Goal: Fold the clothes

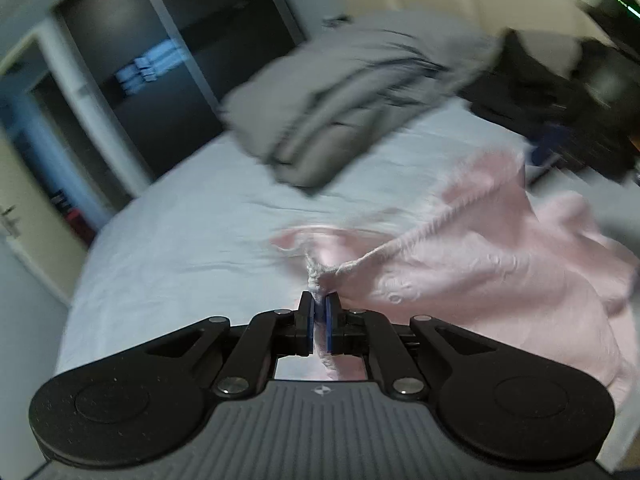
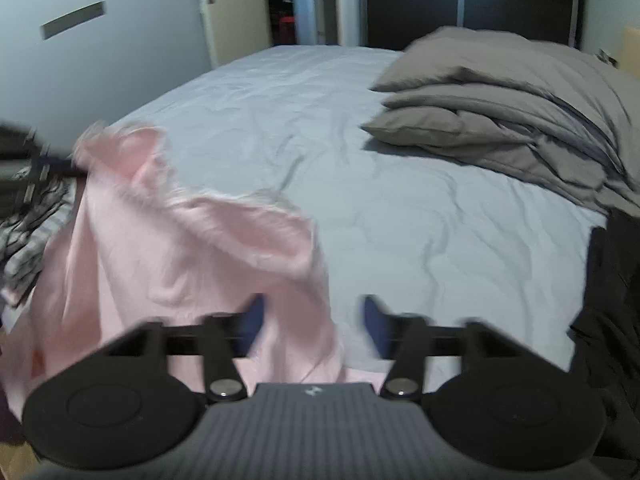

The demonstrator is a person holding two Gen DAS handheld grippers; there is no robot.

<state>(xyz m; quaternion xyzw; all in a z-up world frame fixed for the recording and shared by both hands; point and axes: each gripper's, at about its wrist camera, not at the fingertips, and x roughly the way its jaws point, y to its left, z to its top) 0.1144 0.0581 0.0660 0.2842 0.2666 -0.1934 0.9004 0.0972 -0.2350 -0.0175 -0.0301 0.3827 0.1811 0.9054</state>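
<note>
Your left tool (image 1: pixel 319 304) is pinched shut on a ribbed edge of the pink garment (image 1: pixel 480 264), which drapes limp over the bed (image 1: pixel 180 232). It looks light, soft and floppy; take a second hem corner. Your right tool (image 2: pixel 312 320) gapes wide, empty. The garment's long axis runs between the two tools.

You have a bed (image 2: pixel 360 152) under a wrinkled pale sheet. A stack of grey pillows and a folded duvet (image 2: pixel 520 120) sits at its far right side. Beyond the bed you can see a cream door (image 2: pixel 236 8) standing open and a dark wardrobe (image 1: pixel 168 60) with folded items on a shelf.
</note>
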